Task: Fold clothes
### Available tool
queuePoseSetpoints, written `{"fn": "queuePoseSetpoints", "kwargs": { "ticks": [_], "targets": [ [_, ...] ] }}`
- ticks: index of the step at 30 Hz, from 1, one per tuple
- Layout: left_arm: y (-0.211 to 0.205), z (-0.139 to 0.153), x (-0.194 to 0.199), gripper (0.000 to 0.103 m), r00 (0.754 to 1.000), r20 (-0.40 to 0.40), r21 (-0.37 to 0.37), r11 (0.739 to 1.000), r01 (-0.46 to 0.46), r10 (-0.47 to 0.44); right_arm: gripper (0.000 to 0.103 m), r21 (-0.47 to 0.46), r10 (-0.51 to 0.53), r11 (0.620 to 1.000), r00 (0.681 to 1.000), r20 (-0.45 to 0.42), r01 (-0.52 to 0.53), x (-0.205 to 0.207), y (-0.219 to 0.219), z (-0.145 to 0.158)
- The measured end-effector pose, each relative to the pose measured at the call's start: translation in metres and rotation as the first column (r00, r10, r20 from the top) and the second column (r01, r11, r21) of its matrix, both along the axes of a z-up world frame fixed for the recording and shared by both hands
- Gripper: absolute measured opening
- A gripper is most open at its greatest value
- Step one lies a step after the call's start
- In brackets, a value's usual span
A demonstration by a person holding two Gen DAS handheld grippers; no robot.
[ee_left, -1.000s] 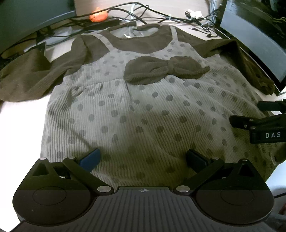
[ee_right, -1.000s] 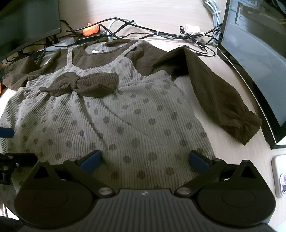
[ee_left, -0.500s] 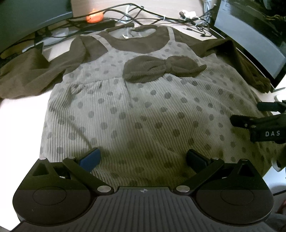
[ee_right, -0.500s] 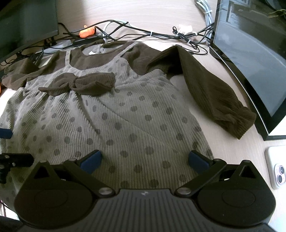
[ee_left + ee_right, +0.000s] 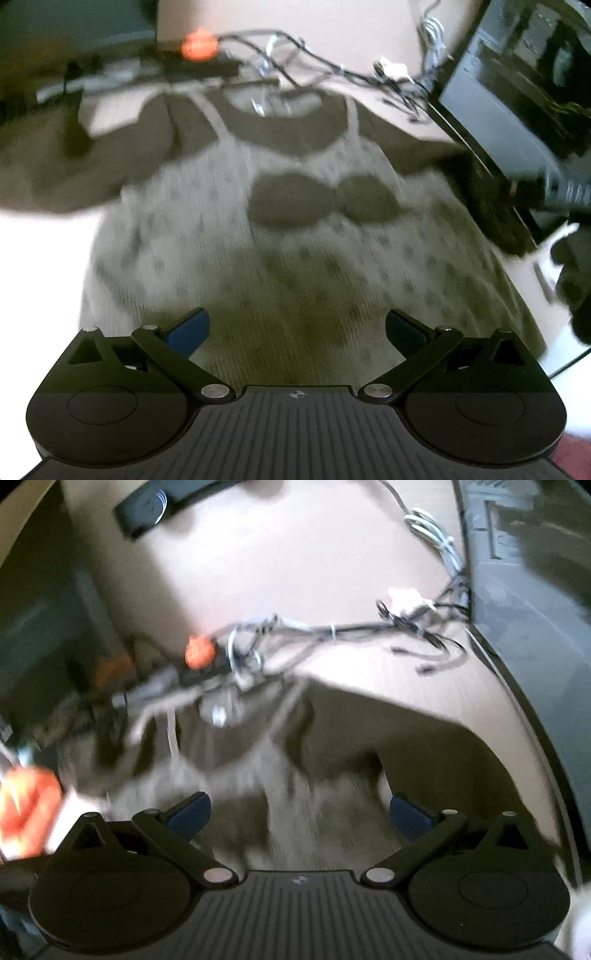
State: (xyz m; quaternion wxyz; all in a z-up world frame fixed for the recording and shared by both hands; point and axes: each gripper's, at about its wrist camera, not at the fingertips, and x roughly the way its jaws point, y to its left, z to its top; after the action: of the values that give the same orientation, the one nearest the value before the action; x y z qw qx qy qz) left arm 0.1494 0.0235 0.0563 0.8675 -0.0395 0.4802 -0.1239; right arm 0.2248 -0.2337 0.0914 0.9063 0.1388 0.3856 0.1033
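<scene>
While both views blur, dress lies flat on desk, front up, bow mid-chest, sleeves spread. Left gripper low over hem, jaws wide apart, gripping nothing. Right gripper above neckline/right shoulder area, jaws wide apart, empty. Cables behind collar; monitor at right.
</scene>
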Motion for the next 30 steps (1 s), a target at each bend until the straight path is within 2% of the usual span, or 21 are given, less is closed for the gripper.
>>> {"fn": "queuePoseSetpoints", "kwargs": {
  "ticks": [3, 8, 11, 15, 18, 21, 25, 28, 30],
  "targets": [
    [-0.006, -0.002, 0.025, 0.103, 0.999, -0.007, 0.015, 0.999, -0.038, 0.038, 0.103, -0.052, 0.000, 0.999, 0.999, 0.051, 0.003, 0.041, -0.002, -0.013],
    [-0.007, -0.013, 0.048, 0.103, 0.995, -0.057, 0.010, 0.997, -0.081, 0.081, 0.103, -0.004, 0.044, 0.999, 0.996, -0.083, -0.044, 0.103, -0.010, -0.052],
    [-0.004, -0.021, 0.053, 0.103, 0.989, -0.097, 0.008, 0.994, -0.111, 0.112, 0.103, -0.077, 0.010, 0.997, 0.994, -0.108, -0.018, 0.123, -0.019, -0.070],
    [-0.005, -0.021, 0.053, 0.103, 0.986, -0.097, 0.020, 0.990, -0.137, 0.138, 0.103, -0.313, -0.052, 0.949, 0.998, -0.045, 0.035, 0.142, -0.023, -0.083],
    [-0.006, -0.021, 0.051, 0.103, 0.987, -0.091, 0.038, 0.991, -0.131, 0.134, 0.103, -0.301, -0.097, 0.950, 0.994, -0.050, 0.078, 0.152, -0.030, -0.080],
    [-0.008, -0.021, 0.048, 0.103, 0.991, -0.085, 0.060, 0.993, -0.103, 0.108, 0.103, -0.325, -0.105, 0.941, 0.994, -0.021, 0.093, 0.145, -0.023, -0.074],
    [-0.008, -0.020, 0.047, 0.103, 0.994, -0.081, 0.066, 0.995, -0.073, 0.079, 0.103, -0.354, -0.053, 0.932, 0.996, 0.072, 0.075, 0.105, -0.004, -0.046],
    [-0.008, -0.020, 0.047, 0.103, 0.995, -0.081, 0.068, 0.997, -0.046, 0.052, 0.103, -0.276, 0.001, 0.961, 0.997, 0.078, 0.021, 0.070, 0.004, -0.020],
    [-0.007, -0.020, 0.047, 0.103, 0.996, -0.084, 0.063, 0.997, -0.033, 0.038, 0.103, -0.168, 0.054, 0.984, 0.998, 0.019, -0.050, 0.054, 0.013, -0.015]
  ]
}}
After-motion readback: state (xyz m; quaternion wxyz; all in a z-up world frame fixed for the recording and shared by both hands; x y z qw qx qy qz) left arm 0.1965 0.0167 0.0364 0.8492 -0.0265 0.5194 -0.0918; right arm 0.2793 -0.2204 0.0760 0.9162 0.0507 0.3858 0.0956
